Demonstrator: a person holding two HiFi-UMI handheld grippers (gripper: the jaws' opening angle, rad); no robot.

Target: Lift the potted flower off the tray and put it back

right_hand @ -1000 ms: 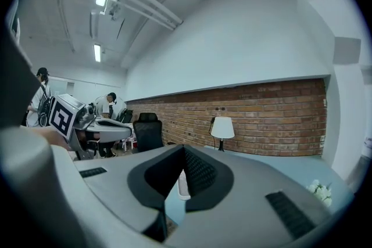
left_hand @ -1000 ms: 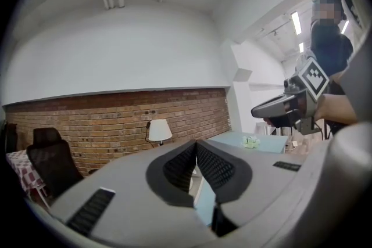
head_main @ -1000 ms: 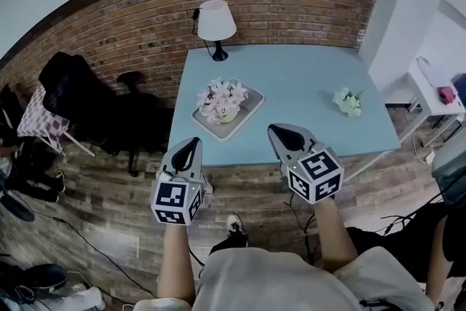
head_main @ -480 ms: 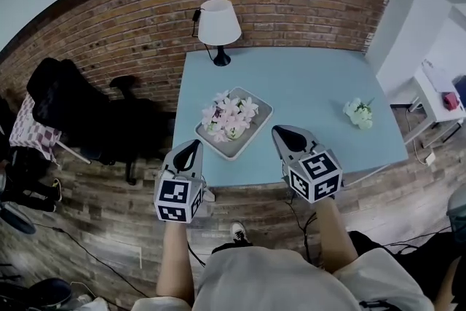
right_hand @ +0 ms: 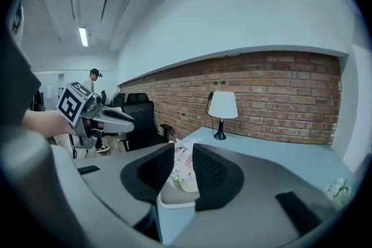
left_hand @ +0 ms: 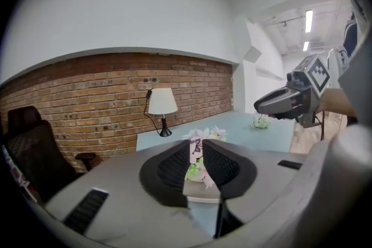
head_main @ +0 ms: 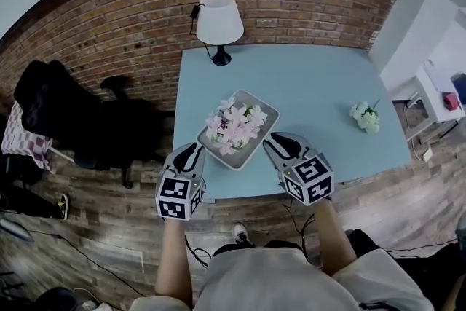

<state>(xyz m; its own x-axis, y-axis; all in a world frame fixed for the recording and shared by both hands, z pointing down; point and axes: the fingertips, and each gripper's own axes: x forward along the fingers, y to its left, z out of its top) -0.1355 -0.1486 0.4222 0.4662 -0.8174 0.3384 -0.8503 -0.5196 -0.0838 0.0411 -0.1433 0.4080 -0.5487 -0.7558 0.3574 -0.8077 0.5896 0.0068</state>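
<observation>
pink-and-white potted flower (head_main: 234,129) stands upright in the grey rectangular tray (head_main: 271,110)
i hold my left gripper (head_main: 191,149) and right gripper (head_main: 274,141) either side of the tray's near corner; both jaws have just been opening, narrowly apart, empty.

Head camera: above the person, facing steeply down past the near edge of the table (head_main: 313,84), whole top in frame. Left gripper (head_main: 191,148) camera: low by the near left corner, facing almost level towards the brick wall (left_hand: 87,84). Right gripper (head_main: 273,142) camera: low at the near edge, angled towards the far left corner. Both sight through jaws that have just been opening, nothing gripped. All three views share the tray (head_main: 262,107), potted flower (head_main: 234,126) and lamp (head_main: 218,22).
</observation>
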